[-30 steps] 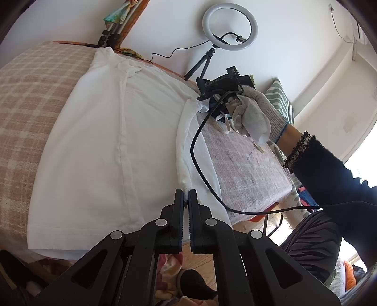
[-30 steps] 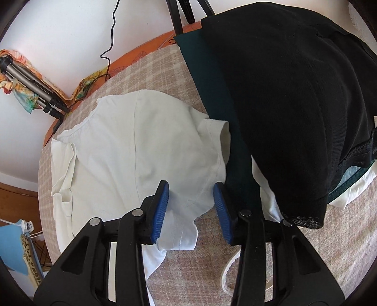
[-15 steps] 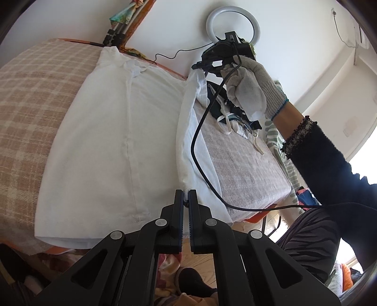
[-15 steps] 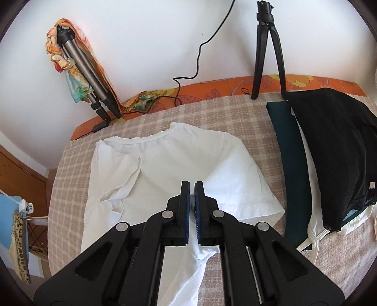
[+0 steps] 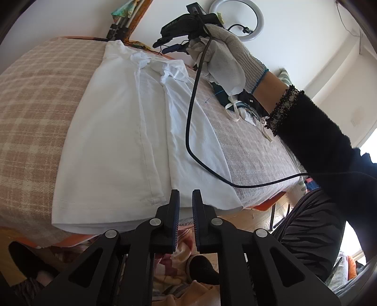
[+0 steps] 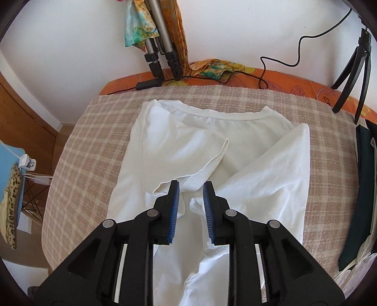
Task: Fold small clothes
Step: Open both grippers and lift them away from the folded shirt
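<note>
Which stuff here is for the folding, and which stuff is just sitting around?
For the folding:
white T-shirt, both sides folded in on the checked blanket
right tool, open above the shirt
left tool, a little open at the shirt's hem

Just lying about:
folded tripod with a colourful scarf
ring light
black cable
dark clothes on the right
</note>
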The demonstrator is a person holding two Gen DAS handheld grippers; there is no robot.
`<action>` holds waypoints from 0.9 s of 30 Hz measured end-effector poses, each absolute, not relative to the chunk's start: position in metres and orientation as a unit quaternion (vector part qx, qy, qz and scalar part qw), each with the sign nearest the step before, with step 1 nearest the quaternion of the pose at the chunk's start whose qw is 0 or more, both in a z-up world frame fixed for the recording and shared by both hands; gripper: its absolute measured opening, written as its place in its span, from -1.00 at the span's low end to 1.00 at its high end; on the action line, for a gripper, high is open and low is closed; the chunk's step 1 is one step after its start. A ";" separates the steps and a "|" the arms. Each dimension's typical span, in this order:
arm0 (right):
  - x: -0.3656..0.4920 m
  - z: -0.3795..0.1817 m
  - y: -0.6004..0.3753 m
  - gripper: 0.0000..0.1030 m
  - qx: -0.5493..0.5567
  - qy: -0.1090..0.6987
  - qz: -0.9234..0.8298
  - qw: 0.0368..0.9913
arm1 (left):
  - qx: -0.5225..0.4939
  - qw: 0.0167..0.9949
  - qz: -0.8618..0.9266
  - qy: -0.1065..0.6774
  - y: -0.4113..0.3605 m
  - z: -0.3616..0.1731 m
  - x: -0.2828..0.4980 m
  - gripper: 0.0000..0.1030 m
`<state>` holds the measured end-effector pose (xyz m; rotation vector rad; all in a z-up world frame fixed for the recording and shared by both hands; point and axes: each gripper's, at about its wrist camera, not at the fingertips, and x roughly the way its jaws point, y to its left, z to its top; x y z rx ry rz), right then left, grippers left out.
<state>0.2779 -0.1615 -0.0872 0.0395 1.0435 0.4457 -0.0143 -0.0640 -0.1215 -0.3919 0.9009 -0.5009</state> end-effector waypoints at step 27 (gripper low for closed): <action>0.268 -0.111 -0.268 -0.23 0.013 0.503 0.167 0.848 | -0.125 0.901 -0.177 0.376 0.004 -0.060 0.062 -0.79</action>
